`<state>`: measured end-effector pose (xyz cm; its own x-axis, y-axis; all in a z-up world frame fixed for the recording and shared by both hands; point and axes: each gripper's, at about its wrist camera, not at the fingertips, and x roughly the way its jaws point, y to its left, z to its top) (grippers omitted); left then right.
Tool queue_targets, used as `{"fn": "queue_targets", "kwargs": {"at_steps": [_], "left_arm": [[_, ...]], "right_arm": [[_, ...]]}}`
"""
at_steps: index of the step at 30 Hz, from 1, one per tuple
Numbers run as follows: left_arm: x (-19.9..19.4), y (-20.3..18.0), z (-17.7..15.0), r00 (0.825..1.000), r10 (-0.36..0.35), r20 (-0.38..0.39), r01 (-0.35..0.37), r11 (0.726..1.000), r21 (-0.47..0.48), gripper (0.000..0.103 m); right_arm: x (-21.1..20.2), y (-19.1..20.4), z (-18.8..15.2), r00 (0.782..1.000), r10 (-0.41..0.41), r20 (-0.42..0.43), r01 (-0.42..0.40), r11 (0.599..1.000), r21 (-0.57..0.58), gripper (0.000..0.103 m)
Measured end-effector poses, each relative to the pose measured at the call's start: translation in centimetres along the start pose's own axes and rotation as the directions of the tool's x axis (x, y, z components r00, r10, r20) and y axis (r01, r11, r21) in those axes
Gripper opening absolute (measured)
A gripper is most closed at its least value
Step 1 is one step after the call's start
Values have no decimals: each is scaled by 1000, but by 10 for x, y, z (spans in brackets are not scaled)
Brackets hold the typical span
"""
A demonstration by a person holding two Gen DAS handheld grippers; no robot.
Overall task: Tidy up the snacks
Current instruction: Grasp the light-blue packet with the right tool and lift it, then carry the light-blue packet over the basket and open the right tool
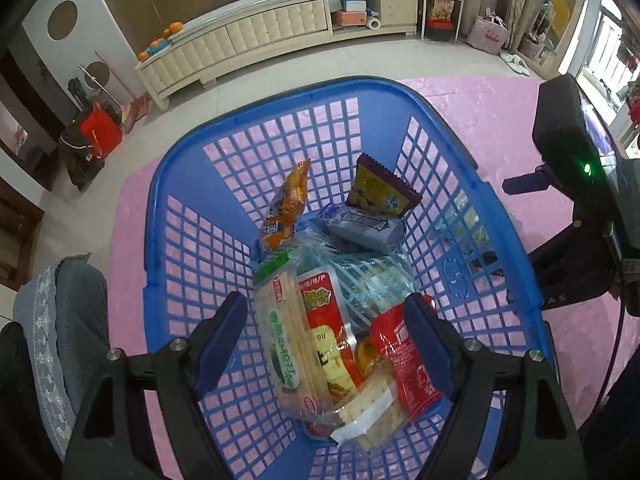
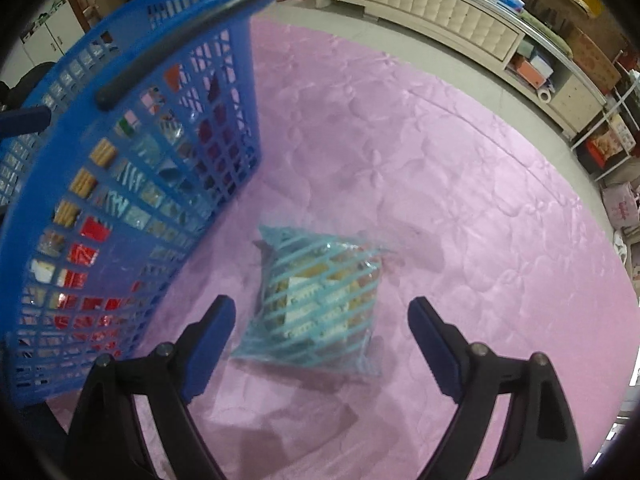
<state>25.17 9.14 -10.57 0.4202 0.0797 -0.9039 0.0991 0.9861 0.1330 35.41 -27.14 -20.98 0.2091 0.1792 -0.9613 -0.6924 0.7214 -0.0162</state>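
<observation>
One striped crinkly packet [image 2: 316, 304] on quilted mat [image 2: 460, 184].

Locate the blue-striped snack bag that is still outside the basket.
In the right wrist view, the blue-striped snack bag lies on the pink mat, just right of the blue basket, ahead of the open right gripper.

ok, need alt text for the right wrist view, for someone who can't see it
The open right gripper points down at a blue-striped clear snack bag lying alone on a pink mat, its fingers apart on either side of the bag and not touching it. A blue plastic basket holding more snacks stands to the left, with a cream cabinet behind.
</observation>
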Motion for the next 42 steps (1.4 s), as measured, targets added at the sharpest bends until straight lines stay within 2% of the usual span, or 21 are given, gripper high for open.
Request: {"fn": "queue_targets", "kwargs": {"at_steps": [1,6,8,13,16,18,27,36,42], "left_arm": [[-1,1,0,1000,-4,7,4,1000,0,79],[-1,2,1,999,-32,7,32,999,-1,79],[-3,1,-1,999,-33,6,33,999,-11,79],[-13,-6,-10,1000,-23,14,24,1000,-8,79],[-28,-7,-16,998,10,68,-10,1000,-7,79],[-40,-5,-23,995,29,90,-28,999,-16,79],[-91,-6,-52,989,22,145,-18,999,-26,79],[-145,-3,-68,974,45,224,-39,999,-31,79],[-166,1,-86,964,78,254,-71,997,-35,79]], "right_arm": [[2,0,0,1000,-9,-4,9,1000,-6,90],[4,3,-1,1000,18,-10,-18,1000,-6,65],[1,8,-2,1000,-17,0,17,999,-42,60],[-17,25,-12,999,-23,29,25,997,-70,59],[-38,31,-21,998,-32,51,36,996,-77,59],[-56,34,-26,996,-43,73,48,996,-74,59],[-144,73,-42,981,-82,174,98,992,-85,59],[-194,115,-36,964,-92,251,129,982,-135,59],[-213,140,-32,955,-75,288,126,978,-165,59]]}}
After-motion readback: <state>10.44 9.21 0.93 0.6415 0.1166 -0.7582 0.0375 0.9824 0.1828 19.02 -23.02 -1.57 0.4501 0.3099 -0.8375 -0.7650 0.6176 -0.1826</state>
